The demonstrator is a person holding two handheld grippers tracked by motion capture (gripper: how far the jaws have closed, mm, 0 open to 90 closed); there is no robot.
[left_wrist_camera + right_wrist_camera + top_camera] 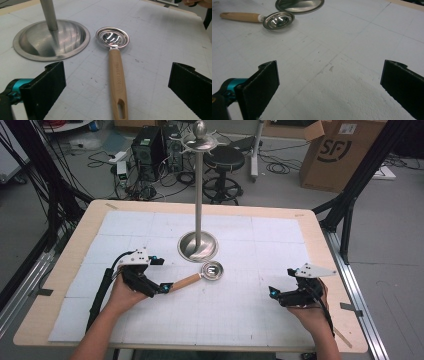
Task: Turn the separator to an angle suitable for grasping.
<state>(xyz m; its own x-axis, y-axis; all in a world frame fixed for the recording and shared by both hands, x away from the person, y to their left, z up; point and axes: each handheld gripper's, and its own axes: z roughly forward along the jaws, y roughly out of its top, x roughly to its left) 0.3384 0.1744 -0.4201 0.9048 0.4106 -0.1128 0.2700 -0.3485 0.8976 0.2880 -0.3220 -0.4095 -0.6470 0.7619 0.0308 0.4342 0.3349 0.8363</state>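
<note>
The wooden-handled scoop point(116, 72) lies flat just beside the steel stand point(198, 244); the left gripper point(162, 274), jaws wide, straddles its handle, likely lining up a grasp; the right gripper point(272, 292), also wide, waits well apart from the stand.

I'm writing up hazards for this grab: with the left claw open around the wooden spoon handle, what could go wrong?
1. The left claw is open astride the wooden handle near its slotted end, far from the metal bowl; the spoon may tip when lifted.
2. The bowl lies close beside the stand's base, so swinging could knock it.
</note>
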